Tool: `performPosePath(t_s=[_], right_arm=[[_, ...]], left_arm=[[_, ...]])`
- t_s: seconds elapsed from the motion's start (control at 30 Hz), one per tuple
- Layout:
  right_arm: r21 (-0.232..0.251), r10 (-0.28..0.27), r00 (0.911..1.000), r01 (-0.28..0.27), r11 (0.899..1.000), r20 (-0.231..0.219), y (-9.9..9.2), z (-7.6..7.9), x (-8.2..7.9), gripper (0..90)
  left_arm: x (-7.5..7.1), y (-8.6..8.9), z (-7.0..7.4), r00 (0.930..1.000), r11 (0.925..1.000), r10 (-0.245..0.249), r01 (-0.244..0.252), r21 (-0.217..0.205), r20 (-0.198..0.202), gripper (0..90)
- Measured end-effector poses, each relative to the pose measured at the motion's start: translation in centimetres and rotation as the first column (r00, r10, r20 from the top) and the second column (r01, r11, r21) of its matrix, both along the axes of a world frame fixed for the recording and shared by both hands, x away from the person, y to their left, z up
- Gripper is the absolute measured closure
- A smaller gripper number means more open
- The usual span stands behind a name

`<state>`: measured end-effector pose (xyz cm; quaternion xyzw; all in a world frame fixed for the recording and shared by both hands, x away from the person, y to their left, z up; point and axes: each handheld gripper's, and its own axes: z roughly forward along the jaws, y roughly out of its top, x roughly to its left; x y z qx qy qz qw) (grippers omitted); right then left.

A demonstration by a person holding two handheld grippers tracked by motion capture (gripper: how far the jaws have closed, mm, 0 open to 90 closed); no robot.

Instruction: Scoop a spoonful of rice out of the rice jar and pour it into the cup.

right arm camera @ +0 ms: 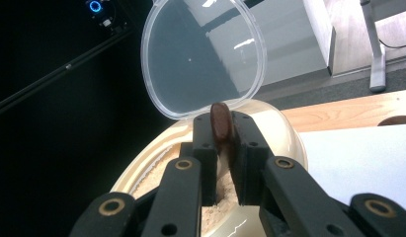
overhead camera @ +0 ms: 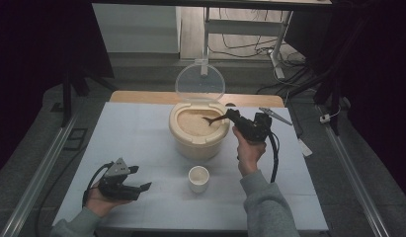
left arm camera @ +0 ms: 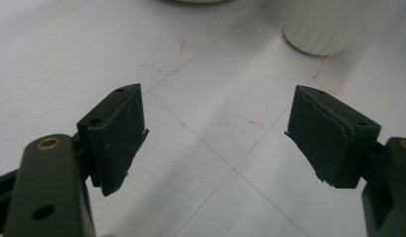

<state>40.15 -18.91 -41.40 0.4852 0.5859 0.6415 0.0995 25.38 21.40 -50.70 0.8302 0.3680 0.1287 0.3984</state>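
A cream tub (overhead camera: 177,132) of pale grain (overhead camera: 193,122) stands mid-table, its clear lid (overhead camera: 199,81) hinged upright behind it. My right gripper (overhead camera: 235,117) is at the tub's right rim, shut on the handle of a brown spoon (overhead camera: 215,119) whose bowl reaches into the grain. In the right gripper view the jaws of the right gripper (right arm camera: 221,123) clamp the spoon handle (right arm camera: 220,114) over the tub (right arm camera: 284,136), with the lid (right arm camera: 205,54) beyond. A small white cup (overhead camera: 198,178) stands in front of the tub. My left gripper (overhead camera: 141,177) rests open at the front left; the left gripper (left arm camera: 215,123) holds nothing, and the cup (left arm camera: 319,29) is ahead to its right.
A white mat (overhead camera: 136,133) with thin grid lines and red marks covers the table. A grey metal tool (overhead camera: 274,116) lies at the back right, near the mat's edge. A wooden edge (overhead camera: 141,97) runs along the back. Desk legs and cables stand on the floor beyond.
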Motion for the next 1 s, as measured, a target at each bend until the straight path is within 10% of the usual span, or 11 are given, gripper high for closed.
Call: performPosePath(t_s=[0.4,1.0], right_arm=[[0.071,-0.012,0.9987,0.016,0.997,-0.05,-0.5,-0.3,0.1,82.4],[0.251,0.034,0.9882,0.005,0.968,-0.149,-2.1,-0.4,0.0,83.3]], left_arm=[[0.0,0.0,0.0,1.0,1.0,0.001,-0.001,0.003,0.0,21.7],[0.0,-0.1,-0.1,1.0,0.9999,-0.002,0.002,0.011,0.002,21.8]])
